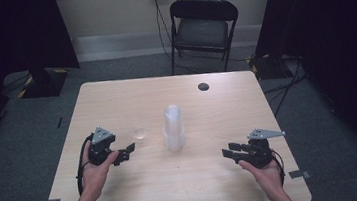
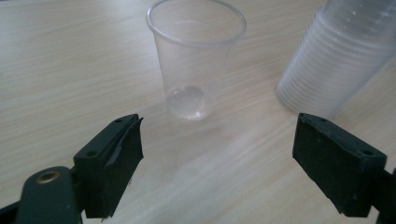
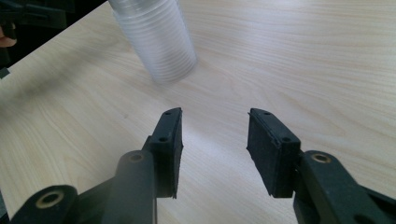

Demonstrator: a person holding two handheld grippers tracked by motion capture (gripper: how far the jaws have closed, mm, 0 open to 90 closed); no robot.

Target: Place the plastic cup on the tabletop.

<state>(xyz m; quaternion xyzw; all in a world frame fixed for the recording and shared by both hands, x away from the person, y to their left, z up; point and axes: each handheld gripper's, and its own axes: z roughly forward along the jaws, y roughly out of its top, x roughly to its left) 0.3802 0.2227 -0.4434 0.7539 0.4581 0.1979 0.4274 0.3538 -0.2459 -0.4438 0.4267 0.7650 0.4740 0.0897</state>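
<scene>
The wooden bench carries a stack of clear cups near its middle. The right gripper, well right of the stack, has spread jaws holding nothing. The left gripper, left of the stack, is spread wide and empty. A single clear cup stands upright just left of the stack.

Overhead camera faces forward-down; both tongs cameras closely share the cup stack.
</scene>
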